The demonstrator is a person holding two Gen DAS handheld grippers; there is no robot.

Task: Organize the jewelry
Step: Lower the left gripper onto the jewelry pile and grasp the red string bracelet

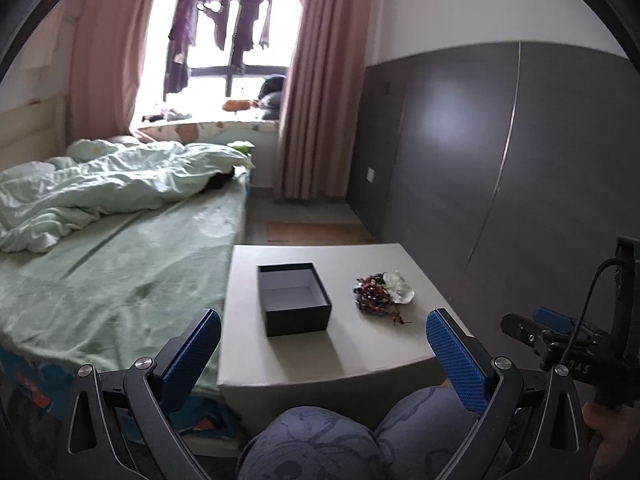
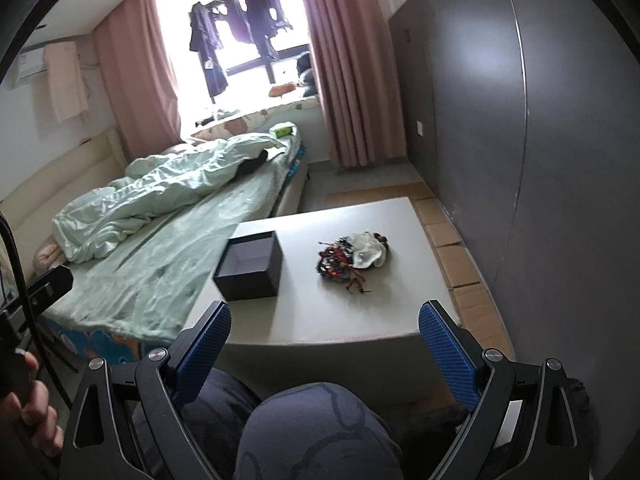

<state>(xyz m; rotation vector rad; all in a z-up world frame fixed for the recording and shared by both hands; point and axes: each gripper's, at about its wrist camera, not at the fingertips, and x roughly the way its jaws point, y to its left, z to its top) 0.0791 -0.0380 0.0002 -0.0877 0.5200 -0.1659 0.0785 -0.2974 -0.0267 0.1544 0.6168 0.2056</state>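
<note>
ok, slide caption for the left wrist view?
Open left gripper held short of a table with an empty dark box and a jewelry pile.

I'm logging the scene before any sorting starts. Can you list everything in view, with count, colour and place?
box: one, dark, open and empty, left part of the table
jewelry pile: one heap, multicoloured beads, right of the box
clear pieces: a few, whitish, against the pile's far side
table: one, pale grey, beside the bed
bed: one, green sheet, rumpled quilt, left of the table
curtains: pink, framing the window
hanging clothes: several, dark, at the window
wall panel: grey, right side
knees: blue-grey fabric, below the table
left tongs: open, blue pads
right tongs: open, blue pads
</note>
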